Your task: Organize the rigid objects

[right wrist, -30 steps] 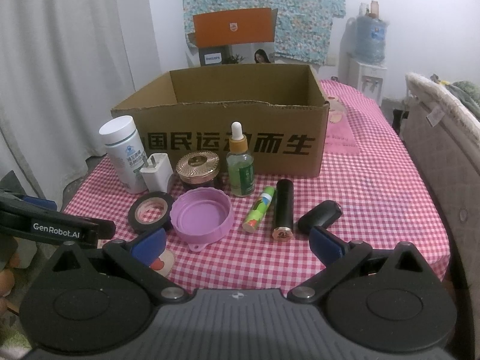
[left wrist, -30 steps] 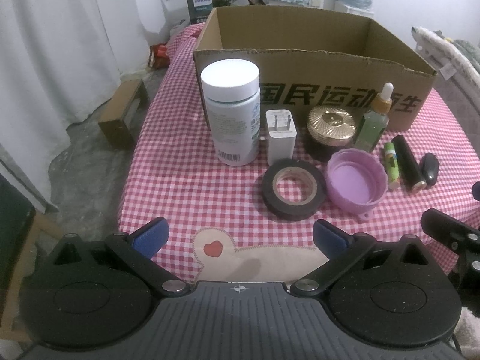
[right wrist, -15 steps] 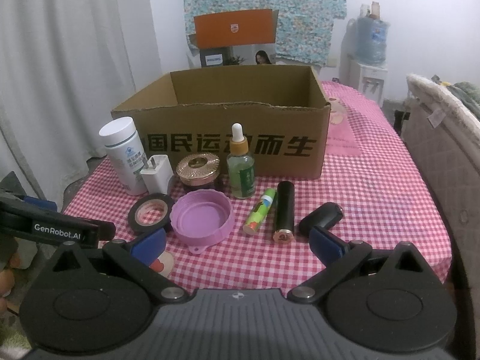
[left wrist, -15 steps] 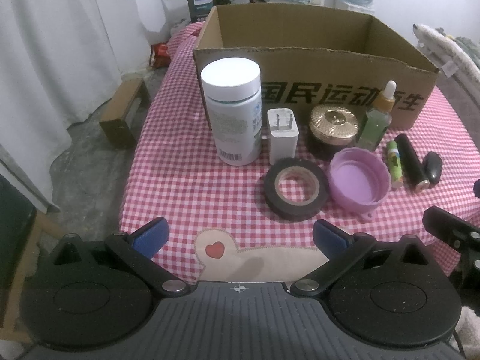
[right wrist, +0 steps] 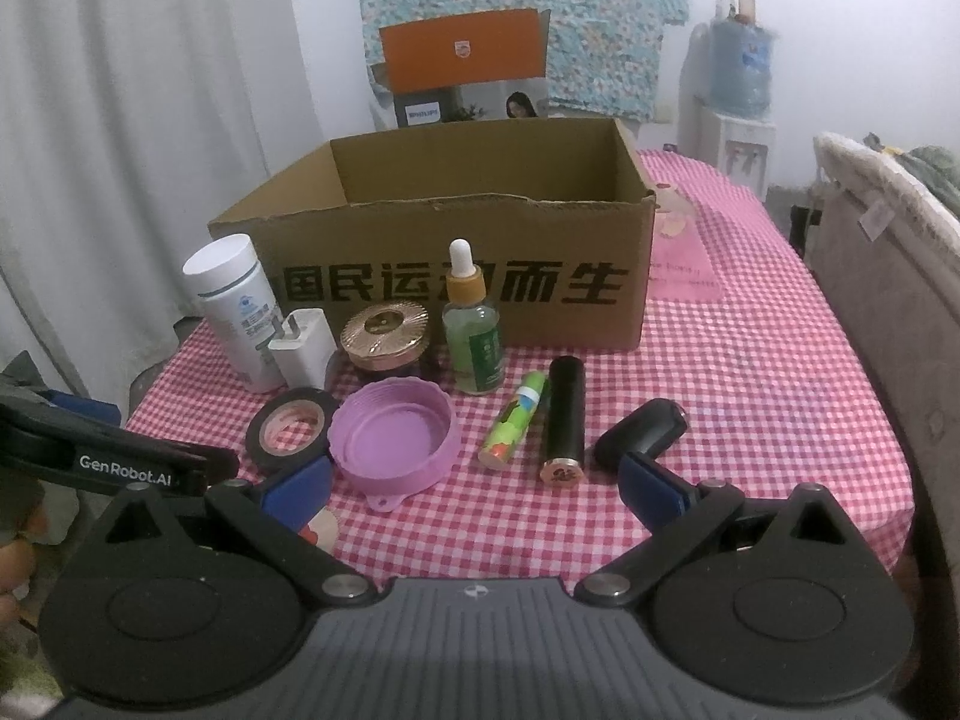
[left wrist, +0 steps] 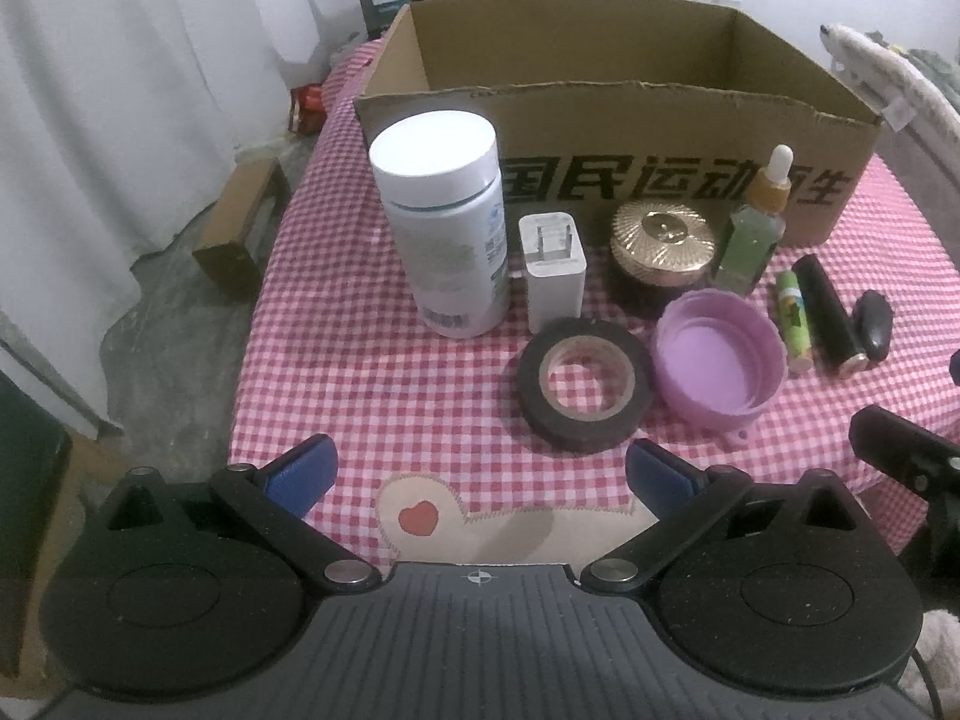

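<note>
Crowding is the hazard: everything waits in a tight cluster just in front of the cardboard box (right wrist: 432,252), which looks empty as far as its visible interior shows, and nothing is packed yet. Nearest the box's front wall stand the white pill bottle (left wrist: 444,222), the white plug charger (left wrist: 553,270), the gold-lidded jar (left wrist: 663,246) and the dropper bottle (right wrist: 472,324); further out from the box lie the black tape roll (left wrist: 585,387), the purple lid (right wrist: 393,441), the green lip balm (right wrist: 515,423), the black lipstick tube (right wrist: 564,420) and a small black case (right wrist: 642,432). A careless reach for the back row could topple the tall dropper bottle or send the tubes rolling across the checked surface (right wrist: 750,372). Left hand-held gripper (left wrist: 480,471), jaws spread wide and holding nothing, hovers low at the surface's near edge, aimed at the tape roll side. Right hand-held gripper (right wrist: 474,483), equally wide and empty, hangs facing the box, with the lid and tubes between its fingers' line.
</note>
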Available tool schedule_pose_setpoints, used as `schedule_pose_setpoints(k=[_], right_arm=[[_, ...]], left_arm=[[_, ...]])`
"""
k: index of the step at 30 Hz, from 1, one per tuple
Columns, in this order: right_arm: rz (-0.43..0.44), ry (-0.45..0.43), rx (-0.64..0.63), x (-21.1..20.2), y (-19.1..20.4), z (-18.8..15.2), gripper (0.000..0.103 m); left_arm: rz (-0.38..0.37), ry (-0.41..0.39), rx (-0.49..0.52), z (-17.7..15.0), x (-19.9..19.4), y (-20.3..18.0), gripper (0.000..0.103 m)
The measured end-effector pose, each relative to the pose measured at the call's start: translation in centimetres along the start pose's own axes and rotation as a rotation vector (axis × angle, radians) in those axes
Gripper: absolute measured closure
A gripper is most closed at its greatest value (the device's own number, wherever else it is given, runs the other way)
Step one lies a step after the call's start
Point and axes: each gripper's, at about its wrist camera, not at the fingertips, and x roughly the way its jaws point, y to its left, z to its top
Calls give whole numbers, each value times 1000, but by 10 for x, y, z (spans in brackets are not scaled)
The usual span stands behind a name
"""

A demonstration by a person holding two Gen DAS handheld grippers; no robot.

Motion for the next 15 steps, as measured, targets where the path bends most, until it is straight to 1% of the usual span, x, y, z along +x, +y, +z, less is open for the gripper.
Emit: schedule_pose_setpoints(k=[9,13,15], right_arm=[[3,13,28,8,-8,1,0],[2,15,68,7,-20,0,0],[-12,10,94,3,-30,-1,0]], left_arm=[[-3,7,39,8,8,-9,0],[-26,-31,84,13,5,-16,1],[-54,-67,116,17,-1,-20,1]])
